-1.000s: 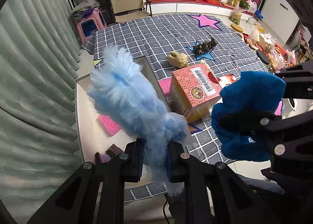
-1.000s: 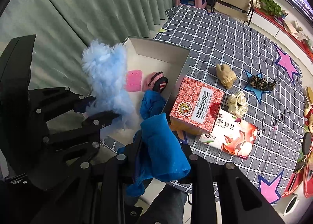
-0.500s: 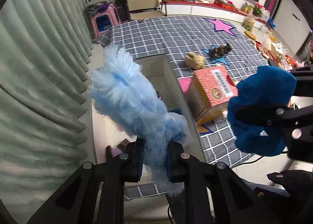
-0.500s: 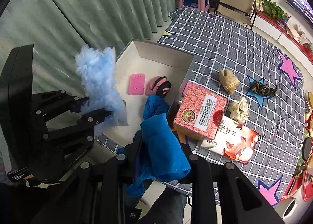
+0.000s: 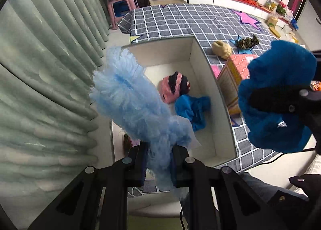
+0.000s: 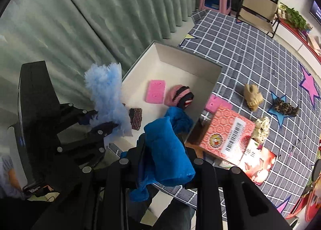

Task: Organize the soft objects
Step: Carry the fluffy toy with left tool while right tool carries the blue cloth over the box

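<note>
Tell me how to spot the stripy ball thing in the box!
Find the big white box at the edge of the checked cloth. Inside it, the stripy ball sits between a flat pink sponge and a crumpled blue cloth. It is the only round thing there, pink with dark stripes.

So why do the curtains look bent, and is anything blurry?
Left wrist view: the fisheye lens bows the green curtain near the dark round rim; the light blue fluffy toy looks soft. Right wrist view: same bowing; the red patterned box stays sharp.
</note>
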The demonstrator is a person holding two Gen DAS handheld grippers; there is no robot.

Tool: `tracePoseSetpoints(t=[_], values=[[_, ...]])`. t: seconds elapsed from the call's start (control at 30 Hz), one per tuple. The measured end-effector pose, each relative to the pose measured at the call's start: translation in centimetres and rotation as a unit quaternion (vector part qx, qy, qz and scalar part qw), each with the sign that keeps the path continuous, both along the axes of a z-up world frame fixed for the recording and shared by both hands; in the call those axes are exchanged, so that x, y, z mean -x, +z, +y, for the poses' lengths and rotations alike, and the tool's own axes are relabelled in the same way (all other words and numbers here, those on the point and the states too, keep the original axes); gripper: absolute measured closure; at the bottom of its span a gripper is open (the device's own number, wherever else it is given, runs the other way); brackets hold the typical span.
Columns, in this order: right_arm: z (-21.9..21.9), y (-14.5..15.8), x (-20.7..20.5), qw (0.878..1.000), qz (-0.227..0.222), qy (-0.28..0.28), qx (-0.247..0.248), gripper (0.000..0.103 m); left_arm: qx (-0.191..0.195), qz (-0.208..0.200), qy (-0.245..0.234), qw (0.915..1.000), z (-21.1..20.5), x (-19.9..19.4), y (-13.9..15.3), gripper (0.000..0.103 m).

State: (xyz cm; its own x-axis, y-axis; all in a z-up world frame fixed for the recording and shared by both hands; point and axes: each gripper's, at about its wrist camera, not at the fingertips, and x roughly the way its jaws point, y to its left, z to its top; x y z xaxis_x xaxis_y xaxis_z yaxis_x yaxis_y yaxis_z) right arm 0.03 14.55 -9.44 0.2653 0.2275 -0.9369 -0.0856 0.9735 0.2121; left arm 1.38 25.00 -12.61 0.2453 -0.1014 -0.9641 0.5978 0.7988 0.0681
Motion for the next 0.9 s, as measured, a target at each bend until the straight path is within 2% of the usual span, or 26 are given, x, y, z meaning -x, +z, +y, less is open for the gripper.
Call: tracePoseSetpoints(t=[0.33,0.9], values=[[0.9,-1.2,-1.6,1.0,0.012,0.006,-0.012,0.075,-0.019,0.014,0.006,0.9997,0.2,-0.2,-1.3,0.083],[1.0,-2.3,-2.6,1.0,0.027,0.006,-0.015,0.075,-0.022,0.027,0.002,0.9994,-0.5,-0.7,-2.2,0.083]])
